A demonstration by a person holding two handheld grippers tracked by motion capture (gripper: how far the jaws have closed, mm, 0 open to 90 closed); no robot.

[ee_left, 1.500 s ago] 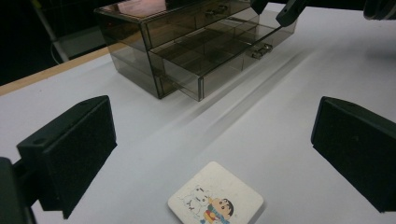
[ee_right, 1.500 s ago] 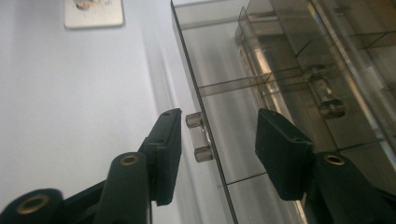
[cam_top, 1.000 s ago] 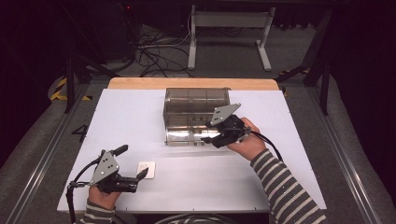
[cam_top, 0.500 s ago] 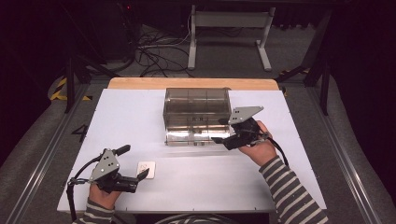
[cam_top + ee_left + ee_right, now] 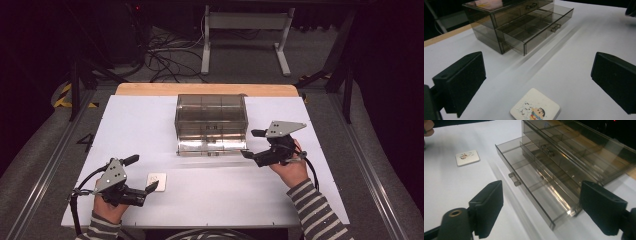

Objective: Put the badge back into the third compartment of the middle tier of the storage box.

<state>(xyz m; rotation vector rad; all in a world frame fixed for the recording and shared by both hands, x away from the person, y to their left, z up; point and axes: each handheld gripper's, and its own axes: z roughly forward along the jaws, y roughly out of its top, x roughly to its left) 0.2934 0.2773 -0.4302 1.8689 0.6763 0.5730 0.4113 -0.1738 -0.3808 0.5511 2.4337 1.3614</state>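
Bottom drawer (image 5: 212, 146) sits pulled out, ready for loading. Right gripper (image 5: 248, 144) just beside it, jaws just been opening, nothing between. Left gripper (image 5: 155, 186) spread wide over the card (image 5: 156, 179), lined up to grab it.

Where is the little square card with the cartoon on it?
The cartoon card lies flat on the white table, front left in the high view, just ahead of the left gripper.

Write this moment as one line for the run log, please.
drawer box: bottom drawer pulled out | right gripper: open, jaws just opening, beside drawer, holding nothing | left gripper: open, by square tile
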